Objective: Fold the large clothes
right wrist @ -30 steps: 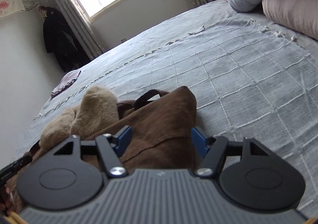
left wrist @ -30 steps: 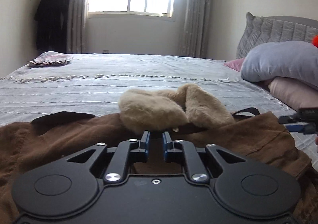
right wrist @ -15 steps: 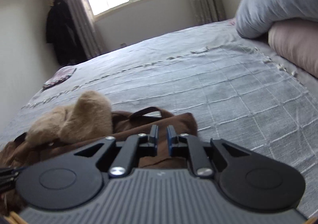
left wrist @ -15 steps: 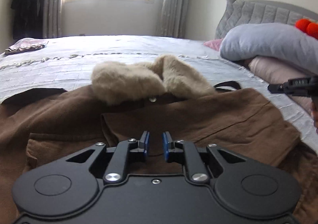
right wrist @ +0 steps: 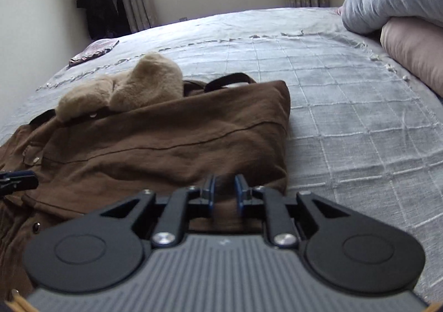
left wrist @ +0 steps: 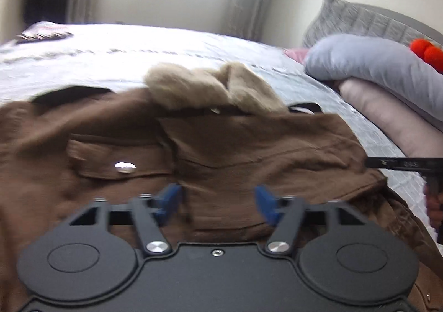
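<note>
Bed [right wrist: 346, 107]: one big bed with a soft grey cover marked in squares.
Coat [right wrist: 155, 151]: one big brown coat lies flat on the bed, near its front edge. One side is folded over the middle. The cloth looks thick and a bit wrinkled.
Pillows: two at the head of the bed, a grey pillow [left wrist: 376, 68] on top of a pink pillow [left wrist: 387, 112]. Both look puffy.
Collar [left wrist: 210, 90]: one fluffy tan collar at the far end of the coat.
Left tool [left wrist: 218, 199]: one. Its blue tips are spreading apart above the coat and do not press on it.
Right tool [right wrist: 223, 191]: one, over the folded side near the coat's edge. Its tips are moving apart with a narrow gap; no cloth is pinched.
Small things: one shiny snap [left wrist: 124, 165] on a pocket flap; two red balls [left wrist: 426, 50] by the grey pillow; one flat patterned bundle [right wrist: 94, 50] at the far corner of the bed.
</note>
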